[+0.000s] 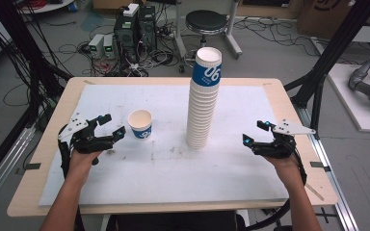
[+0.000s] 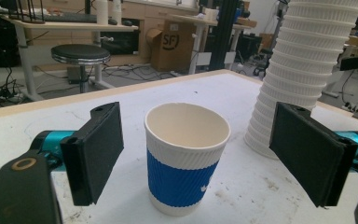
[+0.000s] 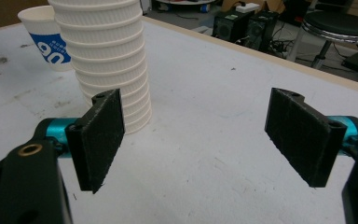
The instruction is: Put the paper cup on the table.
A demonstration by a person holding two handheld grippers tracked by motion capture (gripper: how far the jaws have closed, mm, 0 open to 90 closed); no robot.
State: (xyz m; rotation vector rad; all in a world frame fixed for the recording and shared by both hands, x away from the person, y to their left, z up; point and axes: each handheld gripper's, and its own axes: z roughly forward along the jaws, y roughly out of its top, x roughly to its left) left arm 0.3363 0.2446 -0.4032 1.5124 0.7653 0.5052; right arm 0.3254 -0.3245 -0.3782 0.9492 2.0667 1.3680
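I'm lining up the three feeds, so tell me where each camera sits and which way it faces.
High view: above the person's side, looking forward and down on the table; forearms, left hand-held gripper, right hand-held gripper.
Left gripper view: rides that gripper, faces the single cup between its open black jaws.
Right gripper view: rides the other, faces the cup stack; jaws open, empty.
All three share the stack and the cup.

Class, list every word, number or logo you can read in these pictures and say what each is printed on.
"06": blue band of the top cup of the cup stack.
"06", partly seen: blue band of the single cup.
"SF": cardboard box on the floor.
Small white print under the numerals: too blurred to read.
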